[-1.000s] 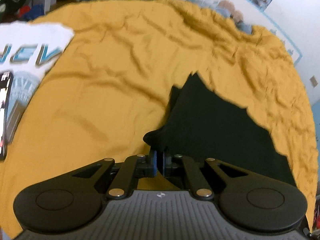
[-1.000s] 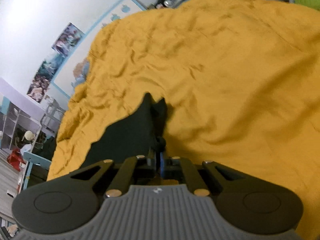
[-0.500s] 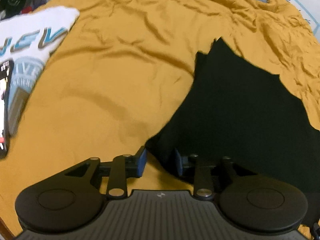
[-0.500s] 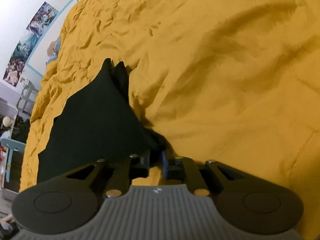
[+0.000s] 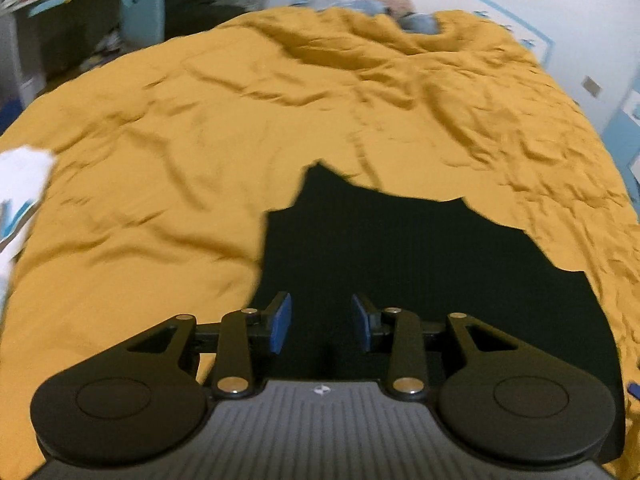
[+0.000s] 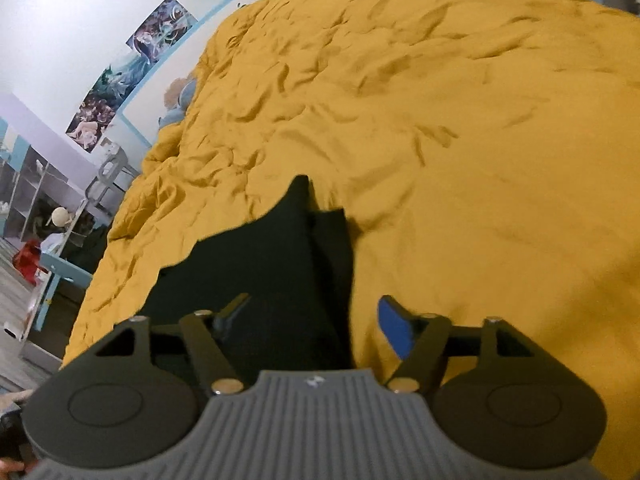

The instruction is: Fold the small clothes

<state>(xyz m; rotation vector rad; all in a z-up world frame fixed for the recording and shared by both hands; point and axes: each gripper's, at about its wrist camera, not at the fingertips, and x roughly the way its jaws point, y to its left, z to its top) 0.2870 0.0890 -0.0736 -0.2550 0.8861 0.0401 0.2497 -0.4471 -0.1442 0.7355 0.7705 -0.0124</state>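
1. A black, flat-lying small garment of soft cloth (image 5: 420,264) rests on a wrinkled mustard-yellow bedspread (image 5: 200,140) that covers the whole bed.
2. The left gripper (image 5: 320,322) hangs over the near left part of the garment; its jaws have just been opening and now stand partly apart, blue pads facing each other, with nothing pinched between them and only the dark cloth lying underneath.
3. The right gripper (image 6: 316,320) sits above the garment's right edge (image 6: 280,264), where a narrow folded flap lies along the side; its jaws have just been opening and are spread wide, gripping nothing, one finger over the black cloth and the other over bare yellow bedspread (image 6: 460,120).
4. A white printed shirt (image 5: 20,184) lies at the far left edge of the bed, well apart from the black garment.
5. Posters (image 6: 132,68) hang on the pale wall beyond the bed.
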